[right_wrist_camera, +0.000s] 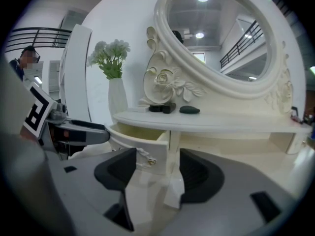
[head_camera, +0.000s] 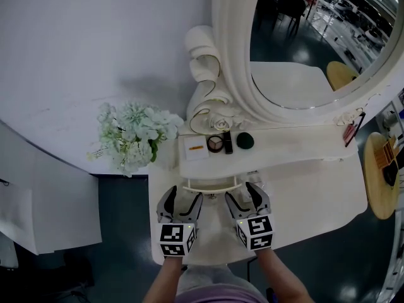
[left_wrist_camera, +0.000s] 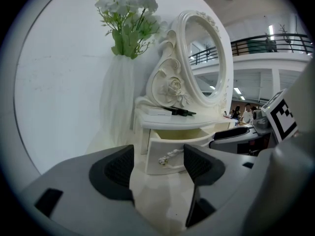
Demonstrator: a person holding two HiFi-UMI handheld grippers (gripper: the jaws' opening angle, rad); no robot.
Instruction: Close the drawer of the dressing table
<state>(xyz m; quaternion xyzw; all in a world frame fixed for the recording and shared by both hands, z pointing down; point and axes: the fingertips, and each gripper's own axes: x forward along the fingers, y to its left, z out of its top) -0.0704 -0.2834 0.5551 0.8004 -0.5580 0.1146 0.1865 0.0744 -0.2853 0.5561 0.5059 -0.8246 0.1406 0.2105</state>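
We see the drawer point(head_camera: 212, 184) of the dressing table point(head_camera: 315, 194) pulled out from under the small shelf point(head_camera: 284, 145), so its pale inside is visible from above. It lies at 12 o'clock from both grippers, just beyond their fingertips, and we cannot tell whether any tip already touches its front. The left gripper point(head_camera: 183, 199) has its jaws well apart and holds nothing; in the left gripper view the drawer front with its small handle point(left_wrist_camera: 167, 156) shows in the gap between the pads. The right gripper point(head_camera: 243, 196) is also wide open and empty, and it looks at the right corner of the drawer. We think the two grippers are placed side by side in front of the drawer because a push on both halves of the front keeps it straight while it slides in. The open jaws fit this: a push needs no grasp. The flowers point(head_camera: 136, 134) stand at 10 o'clock from the drawer and the mirror point(head_camera: 303, 43) at 1 o'clock, both out of the way.
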